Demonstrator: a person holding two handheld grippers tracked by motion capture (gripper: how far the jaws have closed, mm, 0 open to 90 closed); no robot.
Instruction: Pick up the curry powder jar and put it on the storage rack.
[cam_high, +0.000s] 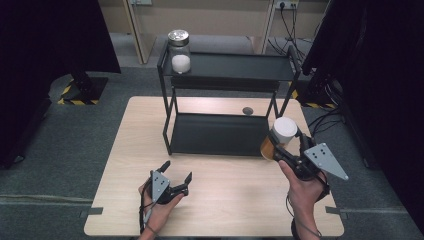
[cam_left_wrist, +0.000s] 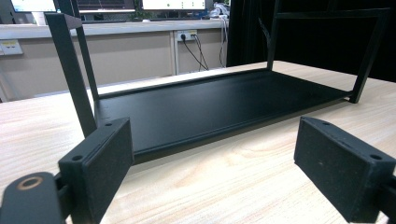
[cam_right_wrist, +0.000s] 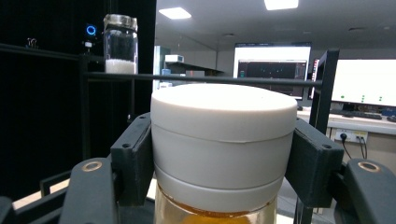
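Gripping round white-lidded amber jar (cam_high: 276, 138): right hand-held gripper (cam_high: 283, 151) | left hand-held gripper (cam_high: 176, 172): jaws apart, empty

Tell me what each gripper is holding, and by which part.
The right gripper clamps the amber jar by its white lid, one jaw on each side. The left gripper is open and holds nothing.

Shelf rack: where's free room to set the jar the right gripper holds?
The lower shelf is bare end to end. The top shelf is free right of the glass jar with white powder at its left end. Crowded: the rack's right front post, beside the right gripper clamping the white-lidded amber jar.
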